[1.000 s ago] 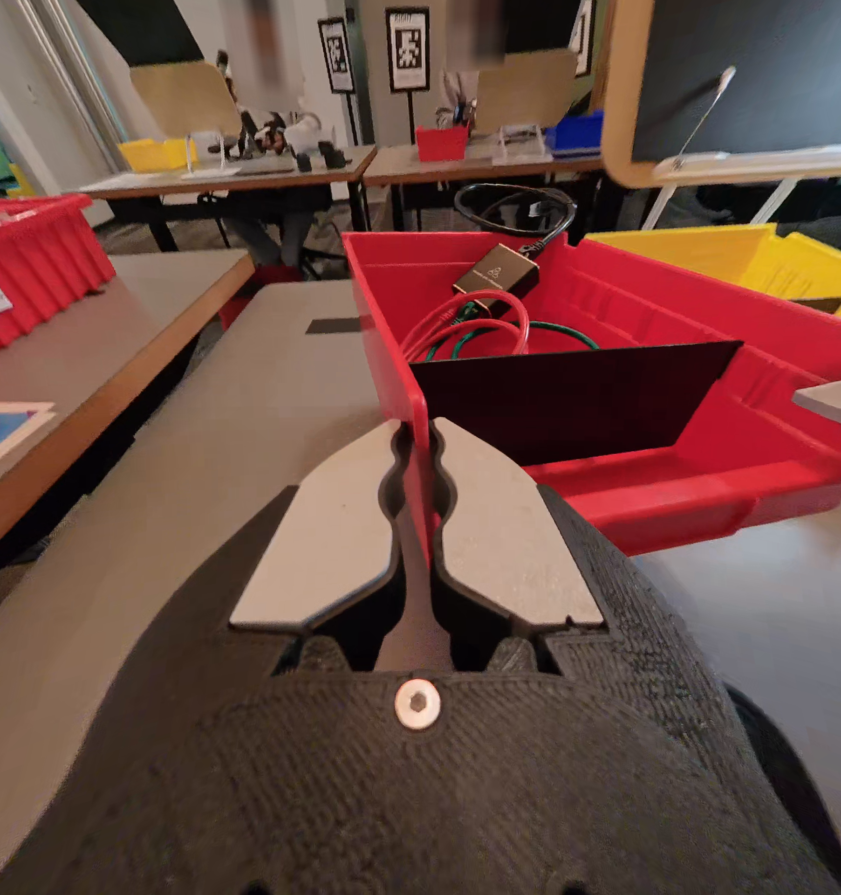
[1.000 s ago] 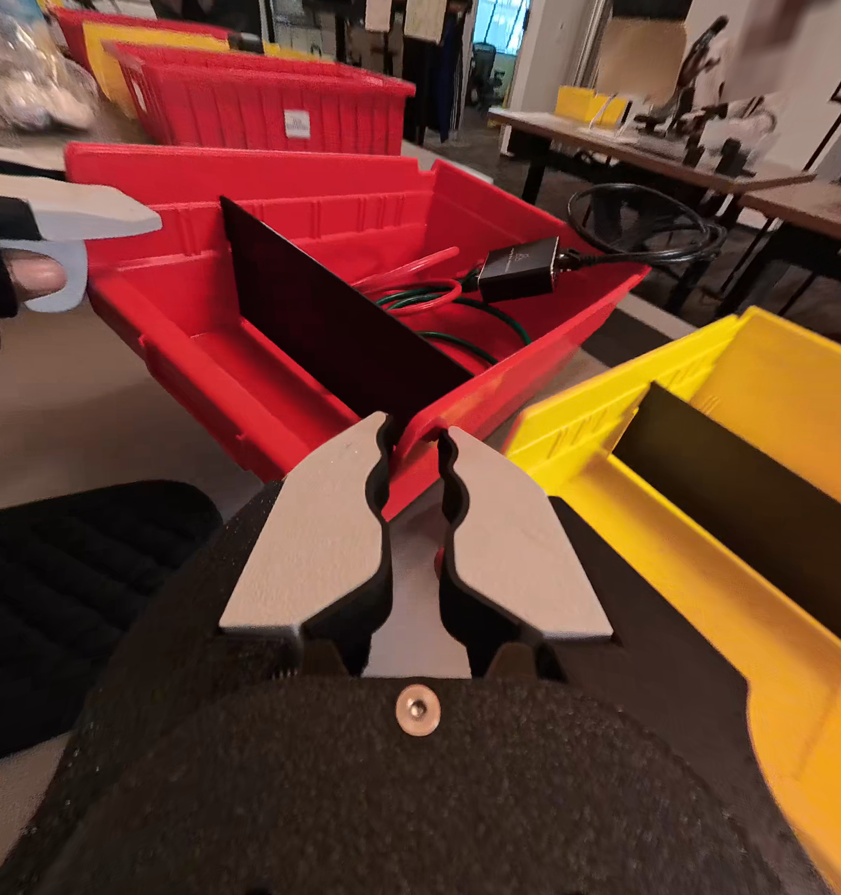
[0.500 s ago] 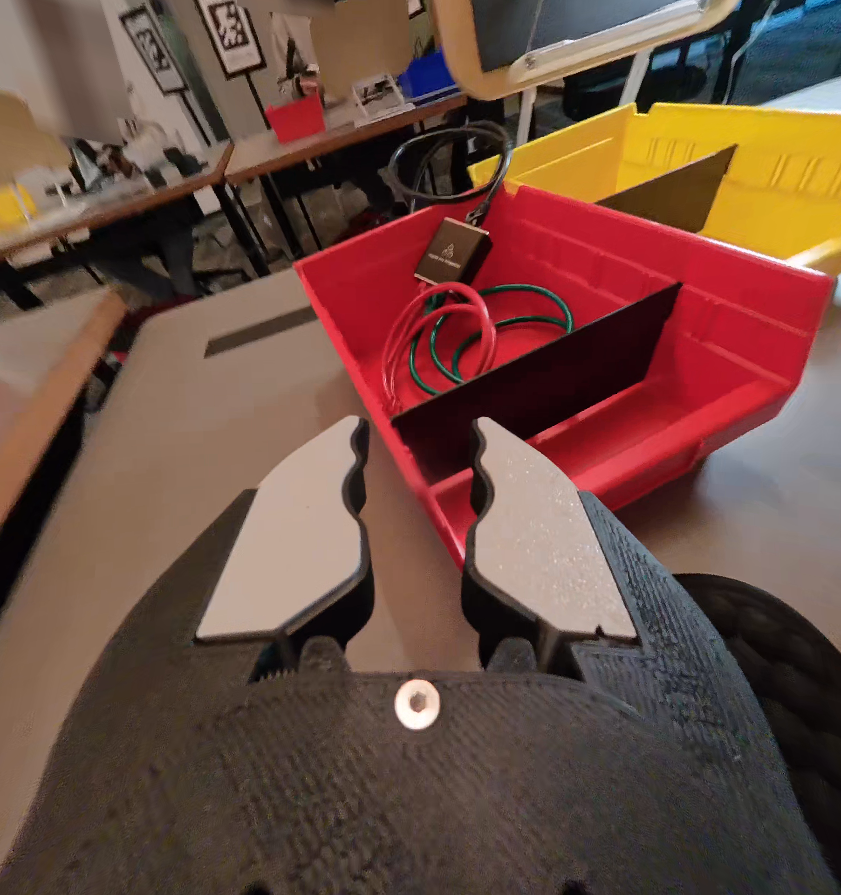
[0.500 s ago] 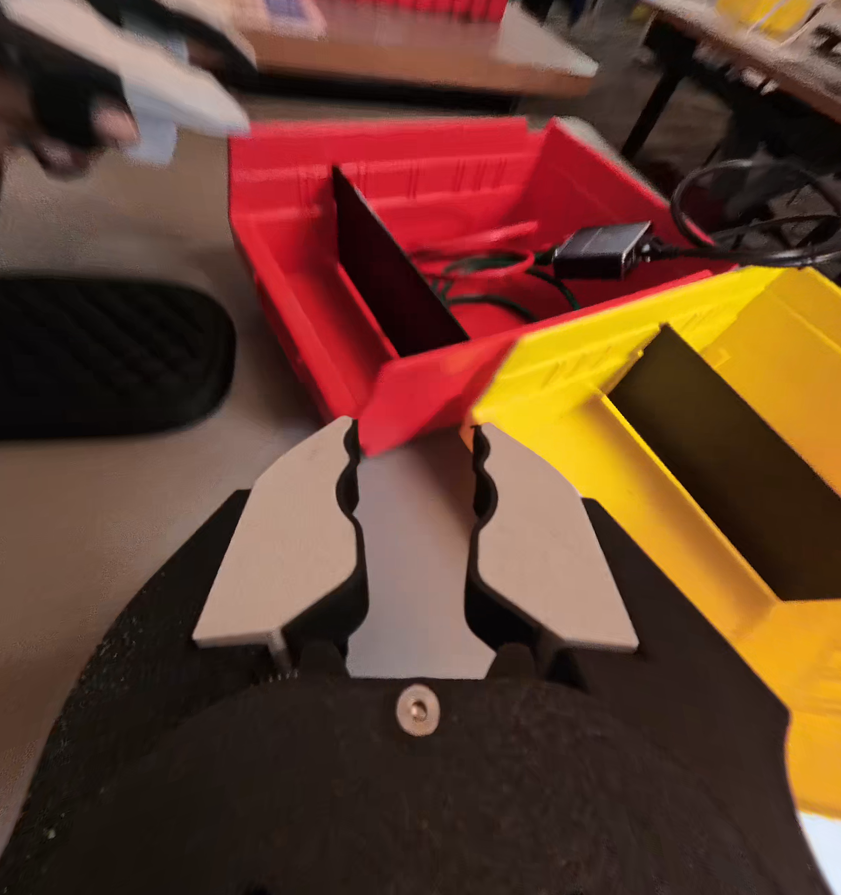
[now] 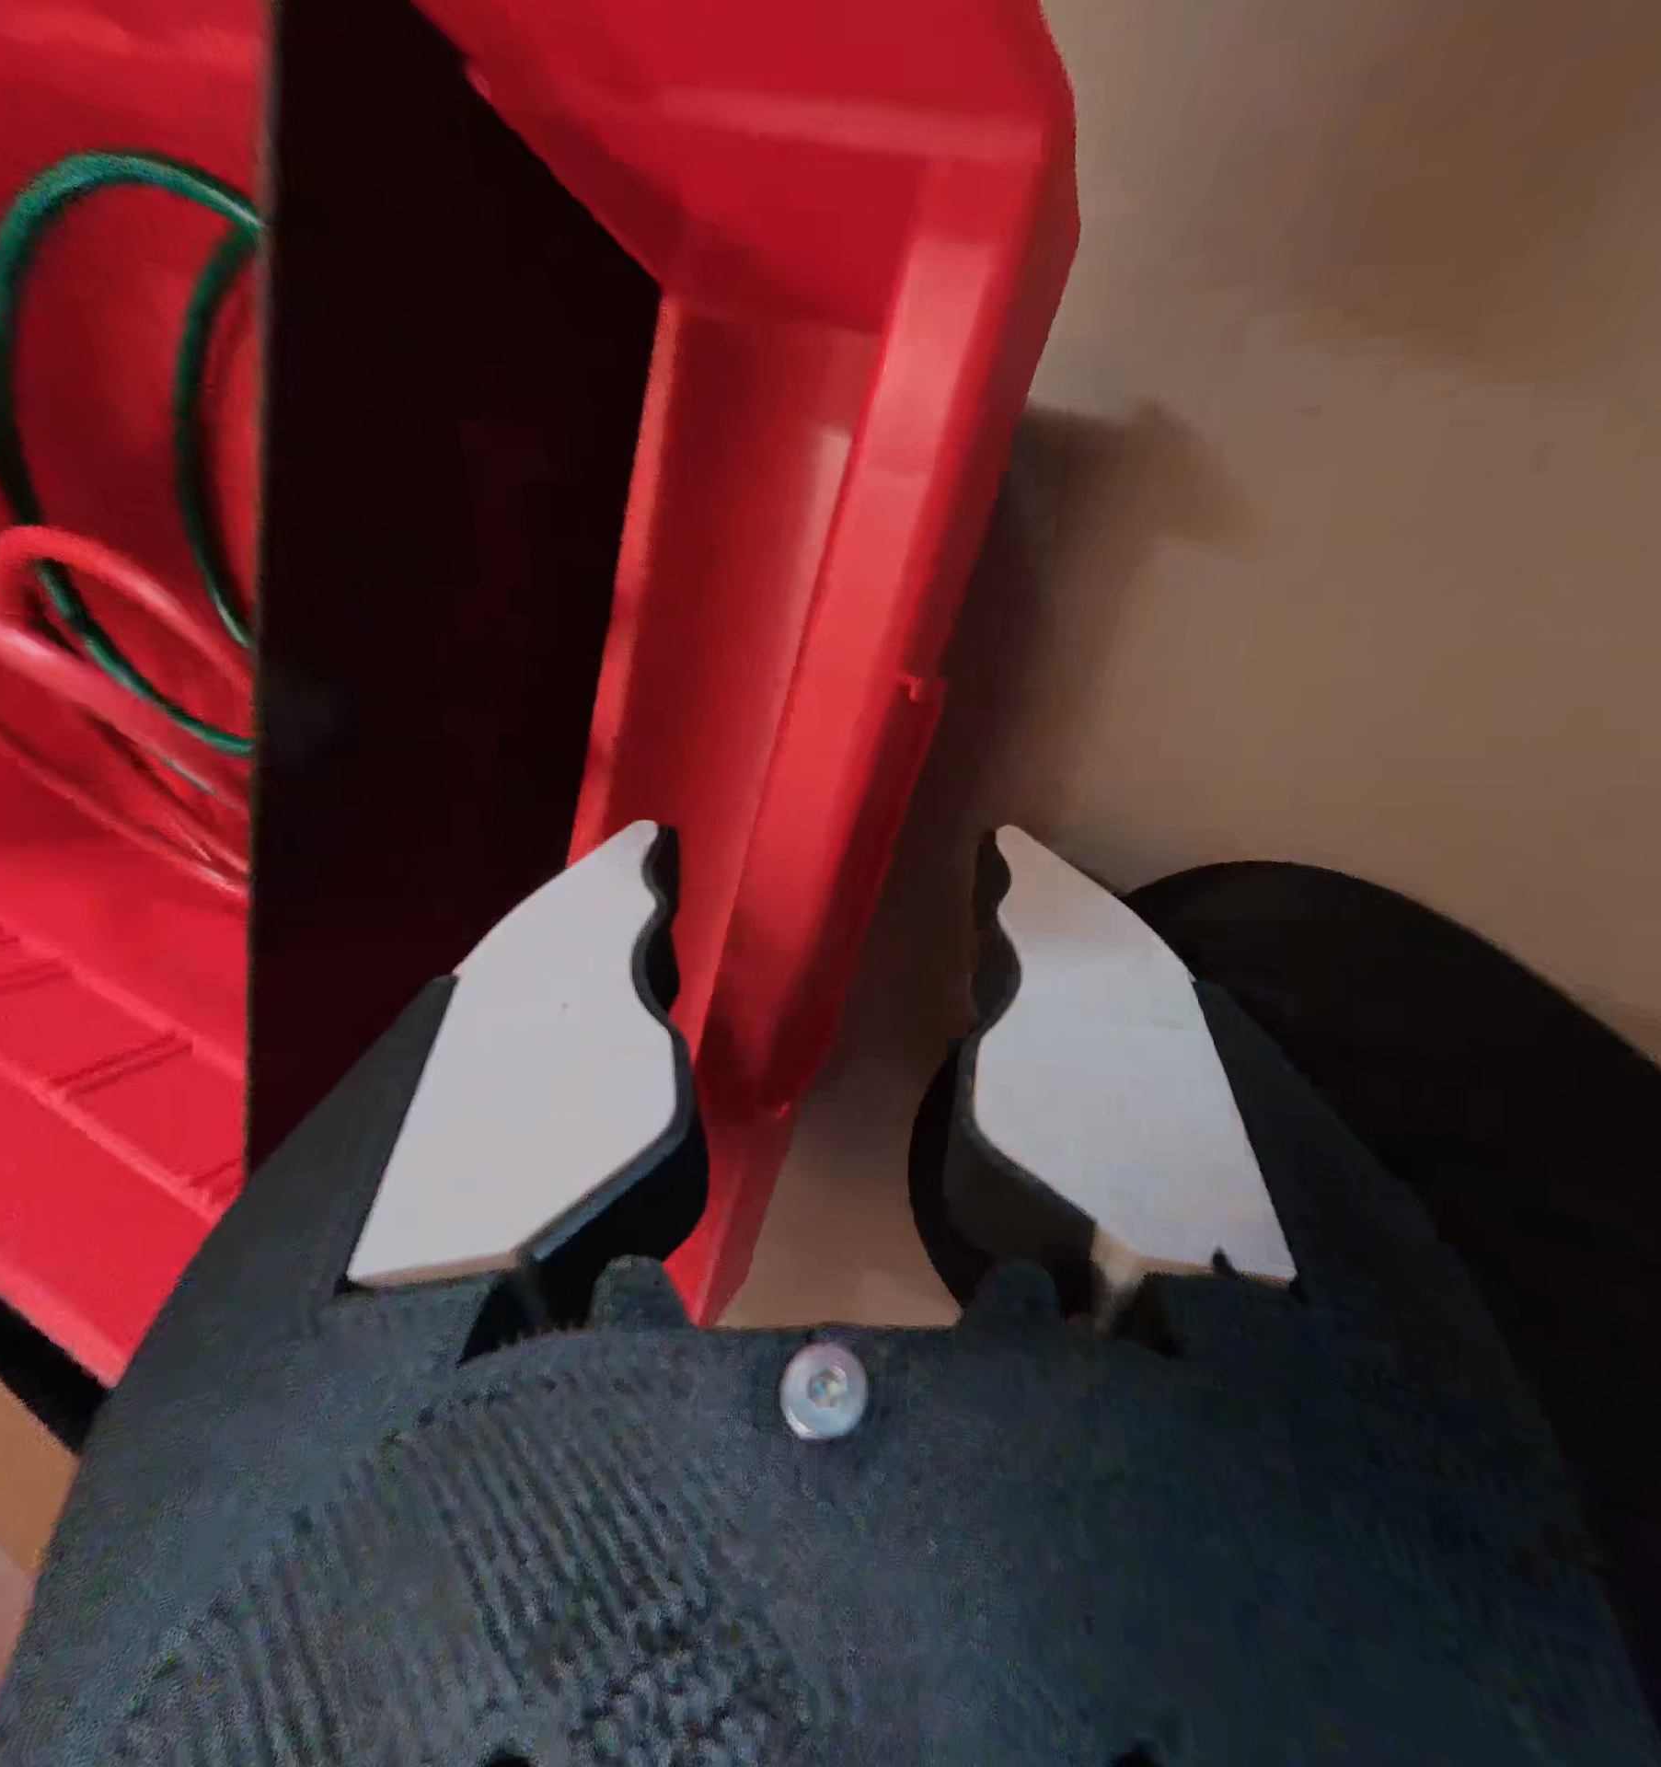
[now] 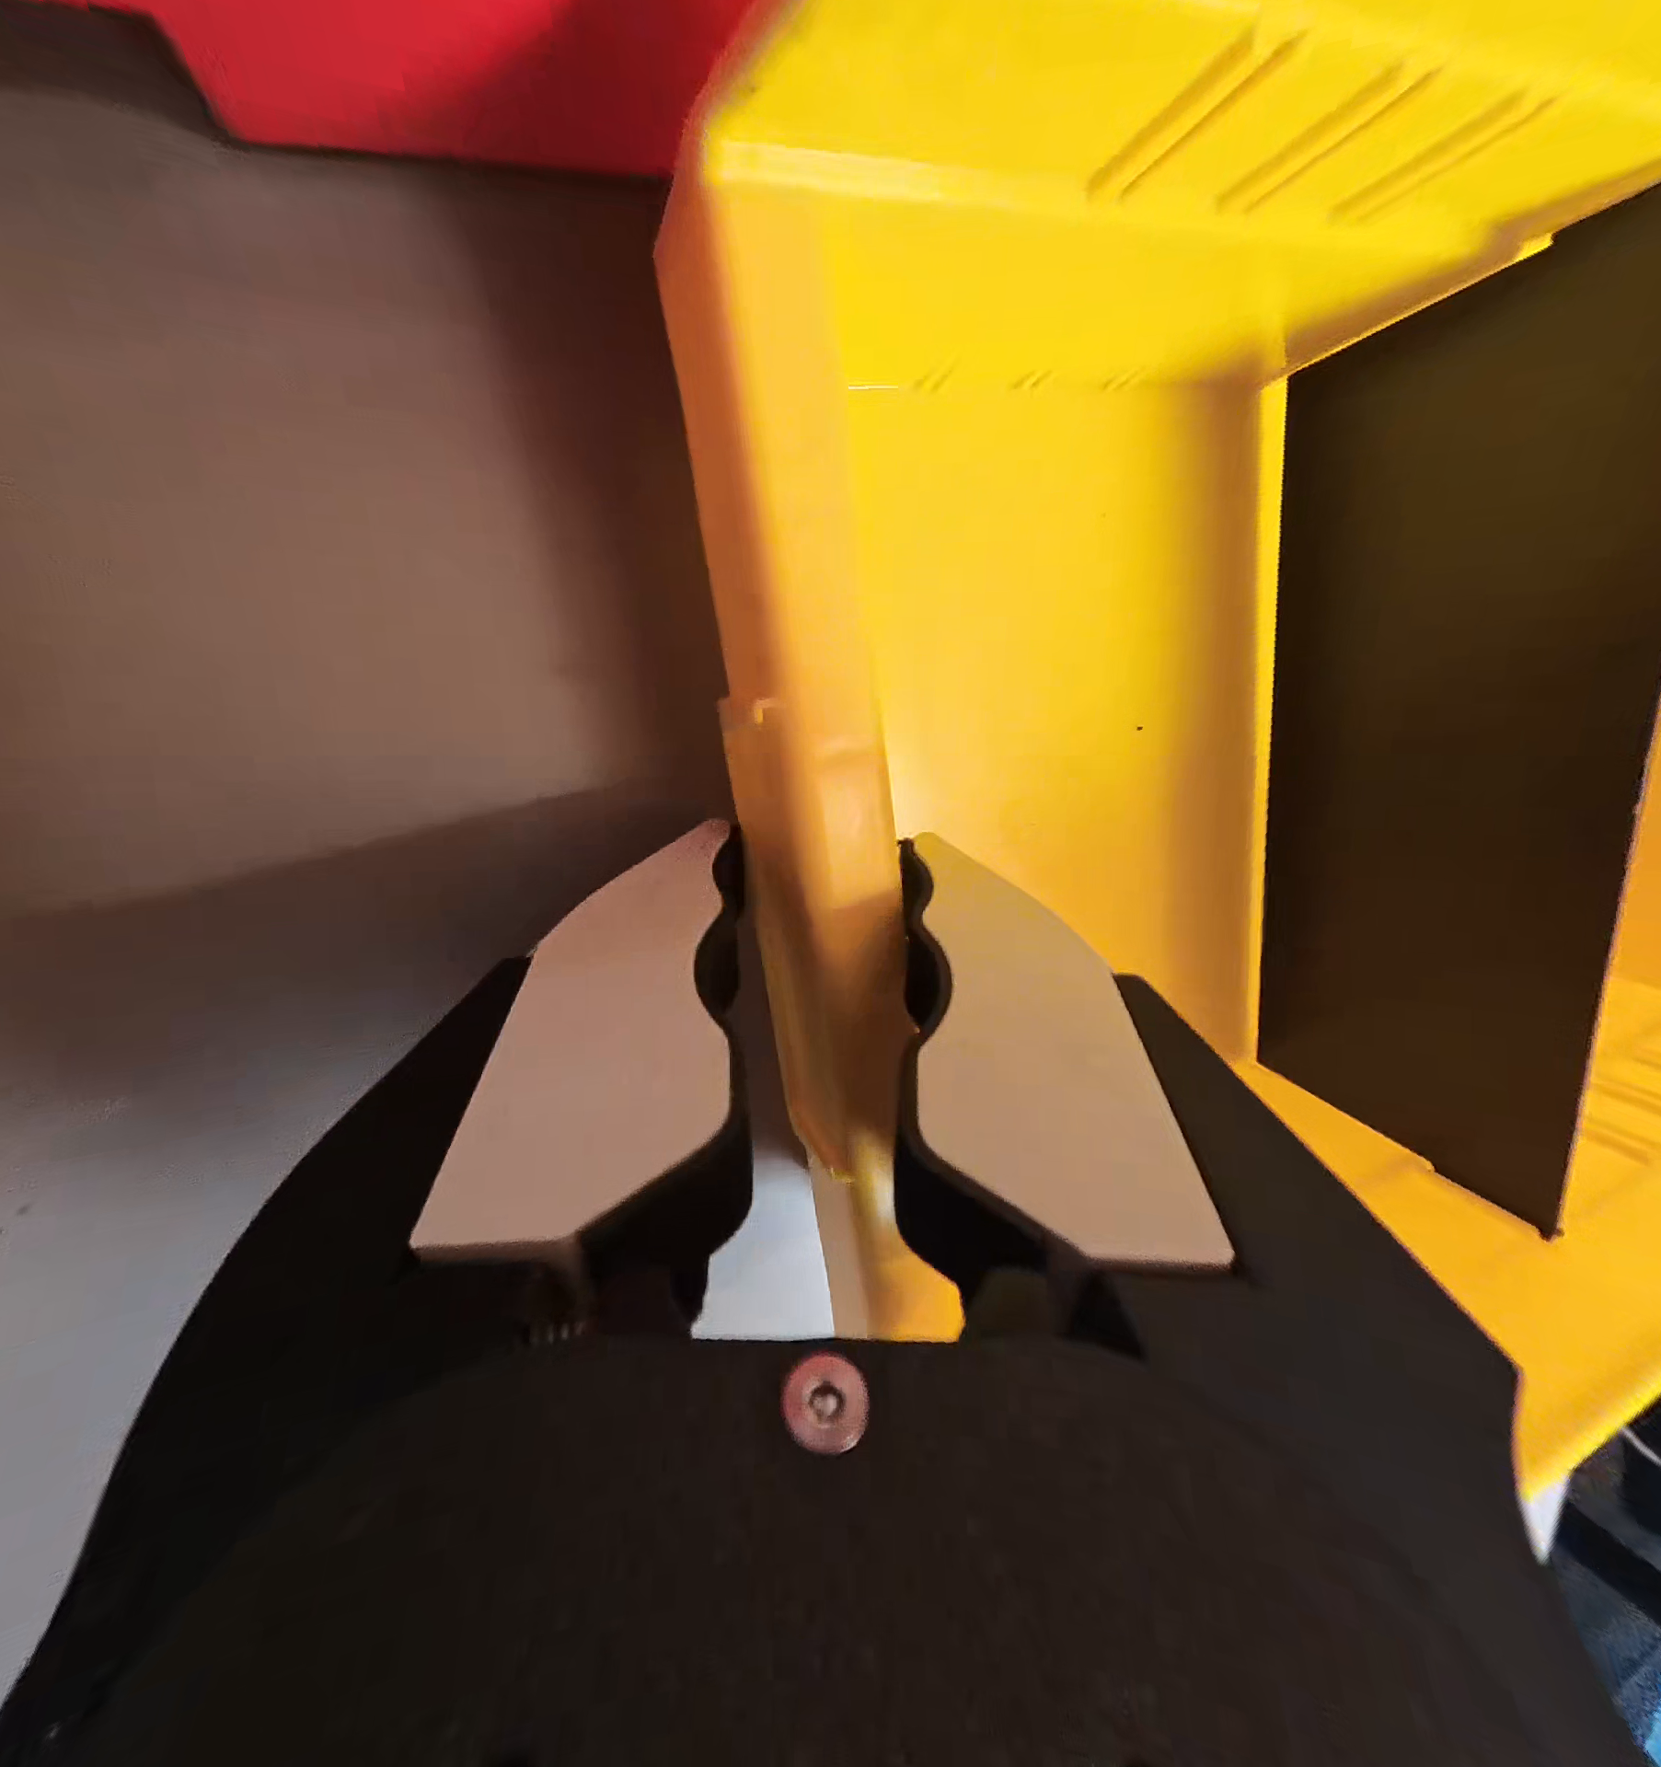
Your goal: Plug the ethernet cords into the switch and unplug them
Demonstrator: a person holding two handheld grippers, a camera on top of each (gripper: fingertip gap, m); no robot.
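Note:
A green ethernet cord (image 5: 200,382) and a red one (image 5: 90,660) lie coiled in the far compartment of the red bin (image 5: 855,478), behind its black divider (image 5: 425,574). The switch is out of view. My left gripper (image 5: 826,841) is open and straddles the red bin's end wall, one finger inside and one outside. My right gripper (image 6: 817,841) is shut on the side wall of the yellow bin (image 6: 1046,621), with a fingertip pressed against each face of the wall.
A black pad (image 5: 1429,1100) lies on the tan table (image 5: 1381,382) just right of the left gripper. The yellow bin has a black divider (image 6: 1457,717). An edge of the red bin (image 6: 472,76) shows at the top of the right wrist view. Spacing between my two grippers at the tips: around 20 cm.
Both grippers dropped and tilted down close to the bins. The left opened wider over the red bin's wall. The right moved onto the yellow bin's wall and closed on it.

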